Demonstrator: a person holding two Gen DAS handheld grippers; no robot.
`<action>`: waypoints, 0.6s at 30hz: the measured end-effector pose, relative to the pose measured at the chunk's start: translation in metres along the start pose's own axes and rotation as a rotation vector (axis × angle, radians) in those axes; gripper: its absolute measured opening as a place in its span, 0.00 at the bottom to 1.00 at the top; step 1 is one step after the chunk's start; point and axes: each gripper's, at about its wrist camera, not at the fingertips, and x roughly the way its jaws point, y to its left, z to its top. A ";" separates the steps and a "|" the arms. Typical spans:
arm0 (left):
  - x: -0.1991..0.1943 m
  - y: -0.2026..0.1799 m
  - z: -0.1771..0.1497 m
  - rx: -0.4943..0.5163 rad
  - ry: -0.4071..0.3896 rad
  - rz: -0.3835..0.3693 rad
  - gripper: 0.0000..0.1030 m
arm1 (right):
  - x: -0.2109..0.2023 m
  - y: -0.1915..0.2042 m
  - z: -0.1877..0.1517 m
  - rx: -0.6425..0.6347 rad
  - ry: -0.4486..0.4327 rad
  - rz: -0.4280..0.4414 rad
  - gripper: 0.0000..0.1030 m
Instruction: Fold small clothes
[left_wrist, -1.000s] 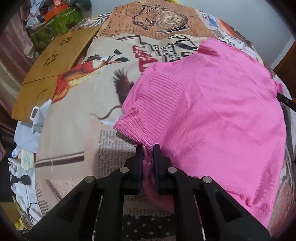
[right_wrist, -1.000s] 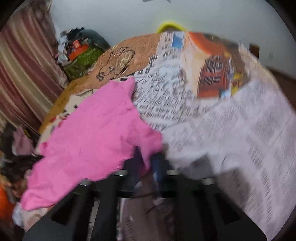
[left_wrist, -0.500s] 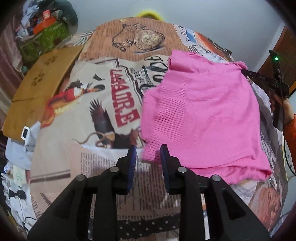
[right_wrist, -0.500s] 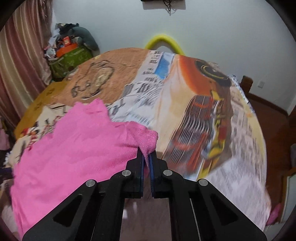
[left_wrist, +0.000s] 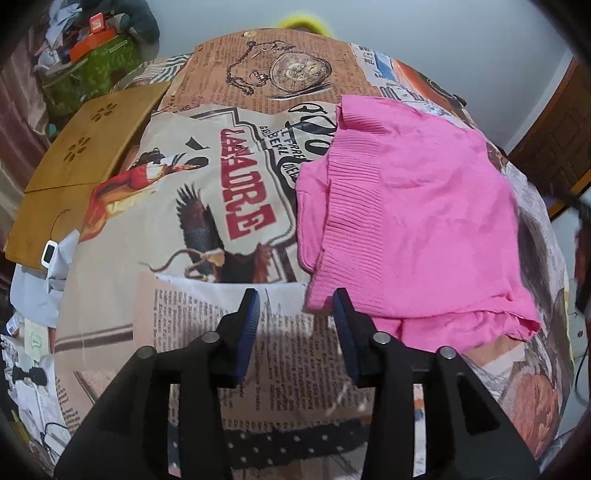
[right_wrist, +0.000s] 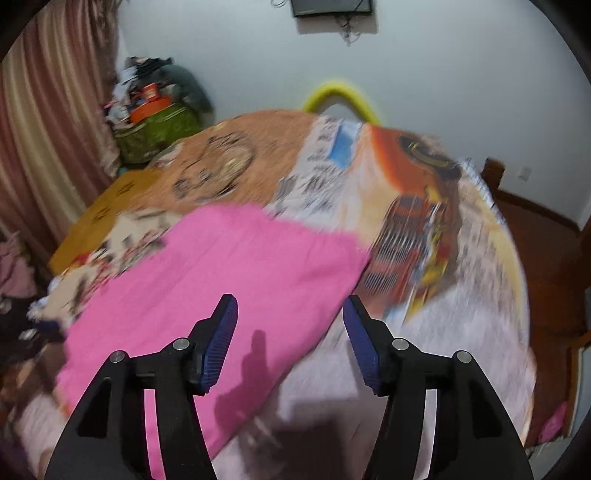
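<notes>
Both hand-held grippers have let go of the pink sweater (left_wrist: 413, 221) since the earlier frames: left hand-held gripper (left_wrist: 295, 314) and right hand-held gripper (right_wrist: 290, 332) each show jaws opening, nothing pressed between the blue pads. Sweater lies folded on the printed bedspread (left_wrist: 207, 332), ribbed hem toward the left gripper, its near corner just beside that gripper's right pad. Print writing appears mirrored; large red letters cannot be read with certainty, small newsprint illegible. Pocket-watch motif (left_wrist: 295, 70) at far edge. Bare bedspread lies left of the sweater; wooden board (left_wrist: 85, 158) at the left edge. Right view blurred
</notes>
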 end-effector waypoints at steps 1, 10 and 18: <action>-0.002 -0.001 -0.002 -0.001 -0.002 -0.002 0.44 | -0.003 0.005 -0.011 0.008 0.023 0.022 0.54; -0.026 -0.012 -0.033 0.025 -0.018 0.032 0.54 | 0.008 0.049 -0.086 0.060 0.205 0.158 0.54; -0.040 -0.007 -0.057 0.018 0.000 0.076 0.57 | 0.019 0.064 -0.087 0.033 0.232 0.197 0.09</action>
